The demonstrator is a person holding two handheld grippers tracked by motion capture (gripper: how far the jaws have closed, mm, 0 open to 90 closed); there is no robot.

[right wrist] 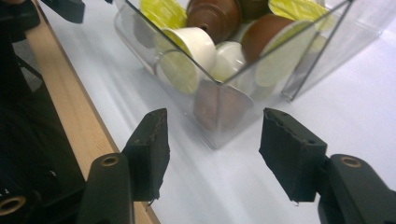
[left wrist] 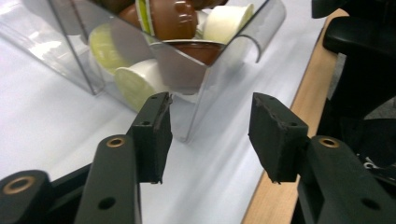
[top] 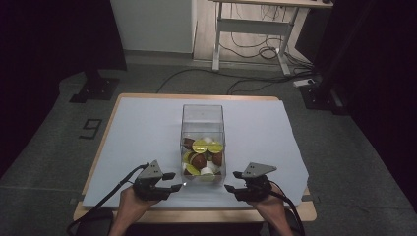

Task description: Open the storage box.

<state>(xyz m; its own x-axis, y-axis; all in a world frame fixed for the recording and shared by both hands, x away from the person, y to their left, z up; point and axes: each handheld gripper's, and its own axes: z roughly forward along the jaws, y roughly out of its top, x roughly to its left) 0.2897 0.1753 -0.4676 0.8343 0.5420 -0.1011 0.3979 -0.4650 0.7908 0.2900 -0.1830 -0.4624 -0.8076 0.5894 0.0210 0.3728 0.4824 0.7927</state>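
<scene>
A clear plastic box (top: 202,129) stands mid-table on the pale mat (top: 142,132). It holds several brown, white and yellow-lidded capsules (top: 201,158). My left gripper (top: 176,181) sits near the front edge, just left of the box's near corner, jaws open and empty. My right gripper (top: 232,180) mirrors it on the right side, also open and empty. In the left gripper view the gripper (left wrist: 210,105) faces a box corner (left wrist: 187,74), with a white capsule (left wrist: 135,81) behind the wall. In the right gripper view the gripper (right wrist: 215,116) faces the other near corner (right wrist: 224,98), apart from it.
The wooden table edge (top: 196,215) runs just under both hands. Beyond the table are a white desk frame (top: 255,29), floor cables (top: 246,81) and black stand bases (top: 96,88) at left and right. Open mat lies on both sides of the box.
</scene>
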